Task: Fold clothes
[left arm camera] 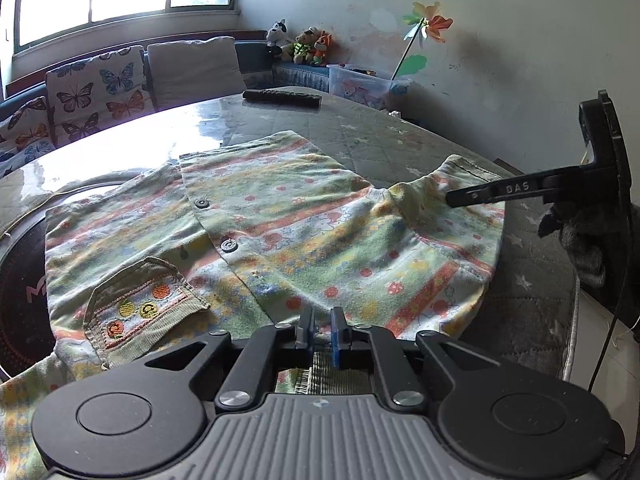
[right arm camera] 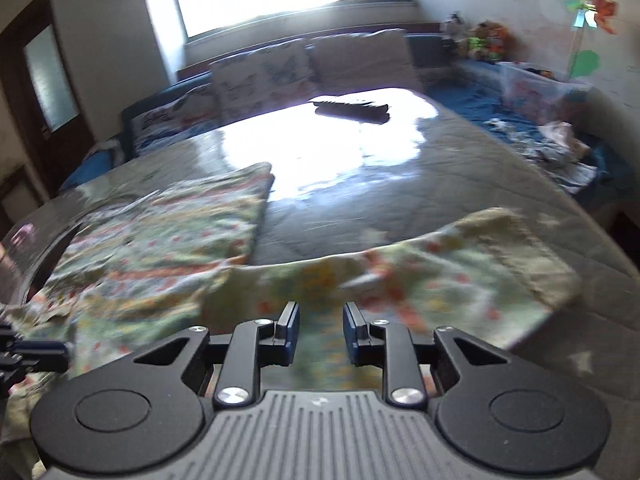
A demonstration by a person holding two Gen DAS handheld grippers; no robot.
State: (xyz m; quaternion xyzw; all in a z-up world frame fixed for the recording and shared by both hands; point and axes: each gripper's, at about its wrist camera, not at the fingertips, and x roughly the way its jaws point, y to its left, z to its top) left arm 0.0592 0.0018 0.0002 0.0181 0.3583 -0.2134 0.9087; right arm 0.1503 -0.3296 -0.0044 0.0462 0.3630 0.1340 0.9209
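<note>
A child's patterned button shirt (left arm camera: 280,232) in green, yellow and orange lies spread on the glossy quilted table (left arm camera: 360,128). It has a corduroy pocket (left arm camera: 136,312) at its left front. My left gripper (left arm camera: 322,326) is shut on the shirt's ribbed hem at the near edge. My right gripper (left arm camera: 452,199) reaches in from the right at the sleeve (left arm camera: 448,176). In the right wrist view the right gripper (right arm camera: 321,328) is open, low over the blurred sleeve (right arm camera: 460,272), with the shirt body (right arm camera: 160,248) to the left.
A black remote (left arm camera: 282,98) lies at the table's far side. A dark round mat (left arm camera: 20,300) sits under the shirt's left edge. Butterfly cushions (left arm camera: 96,88) and a sofa are behind. A clear toy box (left arm camera: 366,86) and a pinwheel (left arm camera: 428,24) stand by the right wall.
</note>
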